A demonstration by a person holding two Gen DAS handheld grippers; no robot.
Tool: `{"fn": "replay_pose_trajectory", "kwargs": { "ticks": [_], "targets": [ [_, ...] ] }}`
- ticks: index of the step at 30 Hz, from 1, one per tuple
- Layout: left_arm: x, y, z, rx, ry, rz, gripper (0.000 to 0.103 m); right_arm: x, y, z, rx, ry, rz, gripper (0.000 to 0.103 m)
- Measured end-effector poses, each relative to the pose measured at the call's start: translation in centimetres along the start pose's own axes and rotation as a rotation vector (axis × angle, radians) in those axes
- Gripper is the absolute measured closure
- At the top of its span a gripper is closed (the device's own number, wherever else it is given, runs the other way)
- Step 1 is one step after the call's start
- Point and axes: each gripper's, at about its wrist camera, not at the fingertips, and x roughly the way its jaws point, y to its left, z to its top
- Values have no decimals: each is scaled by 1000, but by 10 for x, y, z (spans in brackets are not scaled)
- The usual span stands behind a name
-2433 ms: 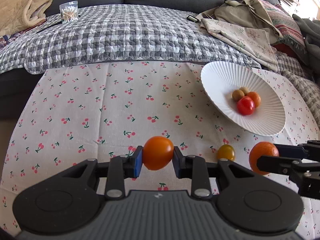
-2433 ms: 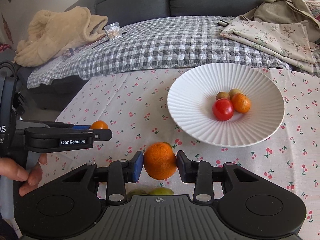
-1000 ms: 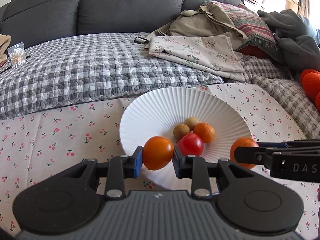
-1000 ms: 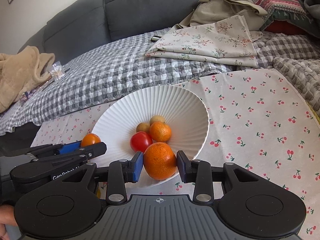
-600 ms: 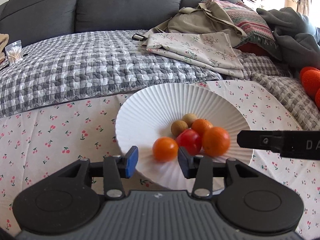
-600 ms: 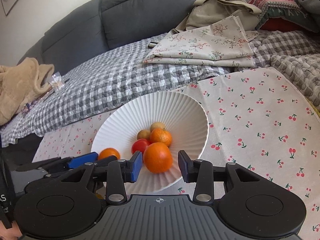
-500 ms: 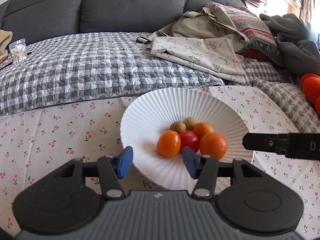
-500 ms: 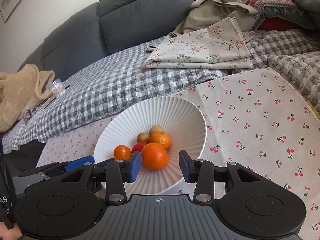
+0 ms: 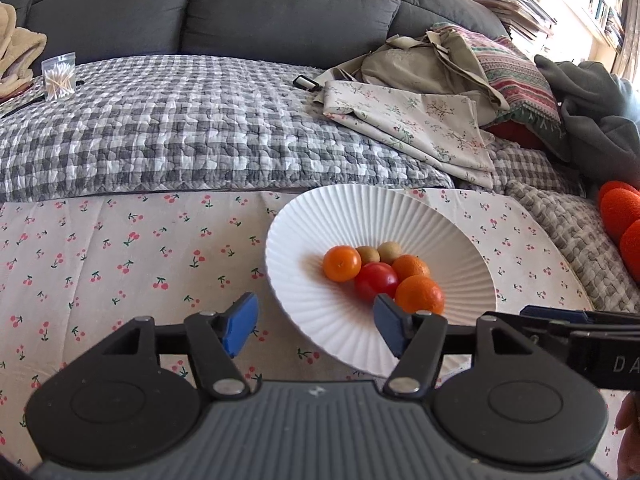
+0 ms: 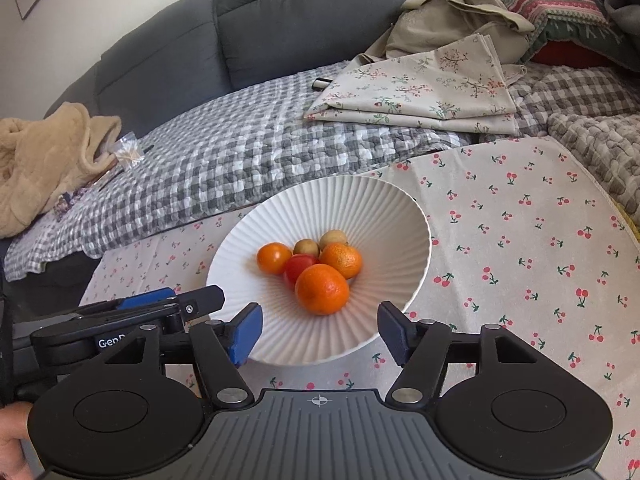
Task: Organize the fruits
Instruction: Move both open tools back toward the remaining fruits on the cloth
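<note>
Resting clustered in plate point(image 9: 460, 240): fruits point(image 9: 378, 270)

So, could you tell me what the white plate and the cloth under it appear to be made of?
The white plate looks like matte ceramic or porcelain, though plastic is possible: rigid radial ribs, crisp rim, soft sheen. The cherry tablecloth seems woven cotton with a flat finish: printed cherries, slight creases, a stitched hem at its edge.

left gripper point(image 9: 314, 330) no longer holds the orange tomato point(image 9: 341, 263); it now lies in the white plate point(image 9: 304, 220). right gripper point(image 10: 320, 334) has likewise let go of the mandarin point(image 10: 322, 289), now among the plate's fruit. both jaws spread wide, drawn back from the plate.
</note>
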Motion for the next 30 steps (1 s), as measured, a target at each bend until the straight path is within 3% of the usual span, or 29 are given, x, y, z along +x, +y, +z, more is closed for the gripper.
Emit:
{"fn": "replay_pose_trajectory", "kwargs": {
  "ticks": [5,9,15,25,30],
  "targets": [
    [-11,-1,-2,-4,-4,14,28,-4,5,-1,-7,17,10,25],
    [-21,4,-3,-27,0,39,16,-14,11,-1,3,19,34,14],
    [-40,16,-5,-65,-4,57,7,-28,22,-4,-13,18,64,9],
    [-67,18,-19,10,26,102,3,-40,31,-18,-21,59,70,2],
    [-77,29,-26,-2,45,102,3,-44,29,-23,-15,70,69,2]
  ]
}}
